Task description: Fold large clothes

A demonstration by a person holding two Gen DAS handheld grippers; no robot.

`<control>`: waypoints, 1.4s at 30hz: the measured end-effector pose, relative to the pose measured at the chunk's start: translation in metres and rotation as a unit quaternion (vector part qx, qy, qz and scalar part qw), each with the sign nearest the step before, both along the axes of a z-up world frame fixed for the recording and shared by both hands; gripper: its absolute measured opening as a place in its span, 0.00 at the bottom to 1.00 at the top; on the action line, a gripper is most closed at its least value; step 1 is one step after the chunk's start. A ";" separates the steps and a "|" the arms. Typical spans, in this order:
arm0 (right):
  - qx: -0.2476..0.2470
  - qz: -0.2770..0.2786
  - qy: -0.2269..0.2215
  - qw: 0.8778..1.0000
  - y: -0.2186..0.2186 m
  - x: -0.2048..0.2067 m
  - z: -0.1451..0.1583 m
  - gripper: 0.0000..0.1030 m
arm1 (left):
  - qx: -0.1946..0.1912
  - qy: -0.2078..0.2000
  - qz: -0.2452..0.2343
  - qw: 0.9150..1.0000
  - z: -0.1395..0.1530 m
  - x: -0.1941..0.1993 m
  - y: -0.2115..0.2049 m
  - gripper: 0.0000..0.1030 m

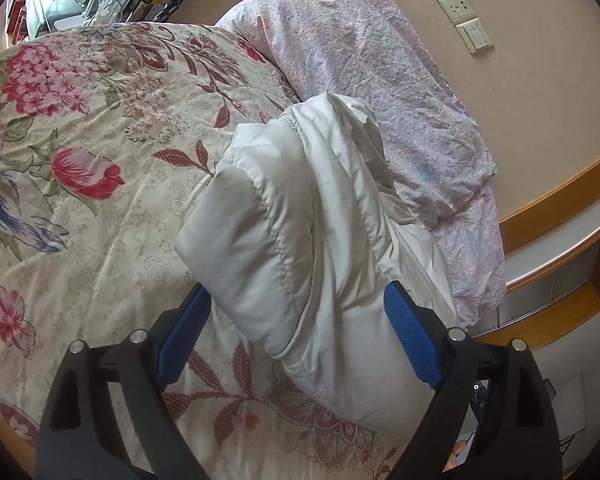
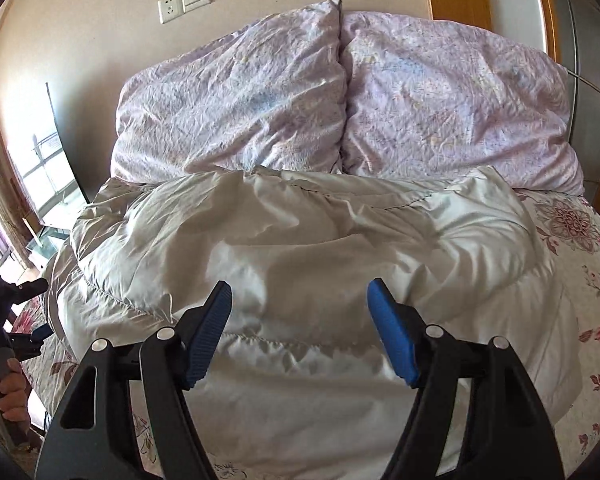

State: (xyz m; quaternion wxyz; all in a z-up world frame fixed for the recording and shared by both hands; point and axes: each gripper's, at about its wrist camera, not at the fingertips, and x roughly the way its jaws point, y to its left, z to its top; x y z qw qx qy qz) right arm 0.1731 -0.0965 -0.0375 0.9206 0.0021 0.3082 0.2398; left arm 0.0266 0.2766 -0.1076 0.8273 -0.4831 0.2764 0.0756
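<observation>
Between the blue ribbed pads of the left gripper (image 1: 296, 320), a folded end of the puffy white quilted down coat (image 1: 300, 220) sits with a gap on either side; the jaws stand wide and released, pressing on nothing. The right gripper (image 2: 300, 332) hovers over the broad middle of the same coat (image 2: 300, 260), its jaws also spread apart with only slack fabric below them, gripping nothing. At the left edge of the right wrist view, a person's hand (image 2: 10, 396) holds the handle of the left gripper.

The coat lies bunched across the bed, near the head end, its far edge just touching the two crumpled lilac pillows (image 2: 340, 100). It looks partly folded but still lumpy. To do this step well, each gripper should probably take a firm pinch on an outer seam or corner, not the slippery middle, then lift and carry the cloth across evenly so trapped air escapes and the edges line up. The smooth shell is likely to slide out of a shallow grip.

Under the coat lies a cream bedspread printed with red and pink flowers (image 1: 100, 140), rumpled but broad. Beyond the pillows is a beige wall with a white socket and switch plate (image 2: 184, 0). A wooden ledge (image 1: 560, 208) runs along the wall at the bed's side, and a cluttered glass table (image 1: 60, 4) stands past the bed's far corner.
</observation>
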 end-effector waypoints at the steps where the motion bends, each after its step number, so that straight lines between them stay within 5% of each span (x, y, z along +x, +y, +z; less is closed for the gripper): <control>1: -0.006 0.000 -0.005 1.000 0.004 -0.001 0.000 0.70 | -0.001 0.001 0.002 1.000 0.000 0.002 0.001 0.85; 7: -0.009 0.010 0.013 1.000 0.017 0.010 -0.010 0.61 | -0.009 0.008 0.004 1.000 -0.008 0.011 0.004 0.84; 16: -0.057 0.021 0.064 0.996 0.046 0.036 -0.043 0.63 | -0.011 0.007 0.008 1.000 -0.014 0.032 0.003 0.84; 27: -0.044 0.018 0.071 0.996 0.041 0.036 -0.051 0.63 | -0.008 -0.010 0.034 0.999 -0.014 0.046 0.005 0.84; 35: -0.049 0.021 0.074 0.996 0.042 0.038 -0.051 0.64 | -0.063 -0.047 0.031 0.996 -0.020 0.045 0.019 0.59; 42: -0.059 0.023 0.071 0.995 0.043 0.037 -0.054 0.64 | -0.022 -0.077 0.004 0.997 0.006 0.045 0.010 0.38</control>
